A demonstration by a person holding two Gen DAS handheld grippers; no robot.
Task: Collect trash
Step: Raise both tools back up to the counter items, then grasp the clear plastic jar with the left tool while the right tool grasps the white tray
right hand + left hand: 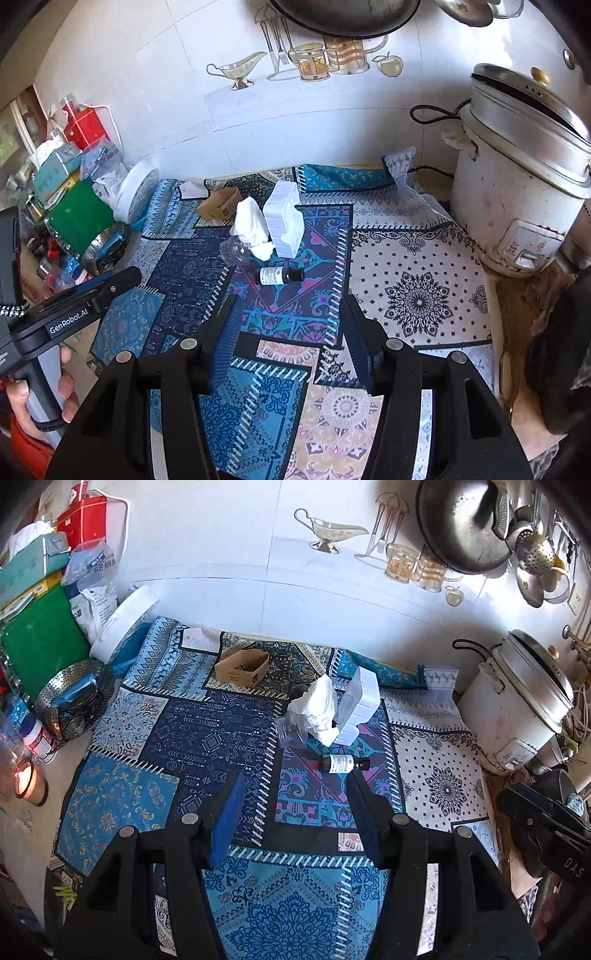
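Both sets of jaws stand apart with nothing between them: the left gripper [295,794] and the right gripper [286,317] hang over the patterned cloth [207,738], short of the trash cluster at its middle.

Going left to right across that cluster:

1. Cardboard box [242,668]. It sits open-topped toward the back wall, apart from the rest, with some dark contents inside that cannot be made out. It looks light and fairly stiff; a side wall offers a pinch point, though thin card may buckle.

2. Clear plastic bottle [290,731]. It lies on its side, touching the tissue. It is probably very light, smooth and easily crushed. Grip across the body, gently, as it is likely to roll or squirt out.

3. Crumpled white tissue [317,709]. It rests against the white box. It is soft, weightless and compressible; pinch any raised fold.

4. Small dark bottle [343,763]. It lies on its side nearest the grippers, its white label up and its cap pointing right. It may be glass, so dense for its size, hard and slippery. Close across the labelled body, square to its axis, to stop it rolling.

5. White box [360,705]. It leans tilted just behind the tissue. Rigid and light, it is best taken across its narrow faces.
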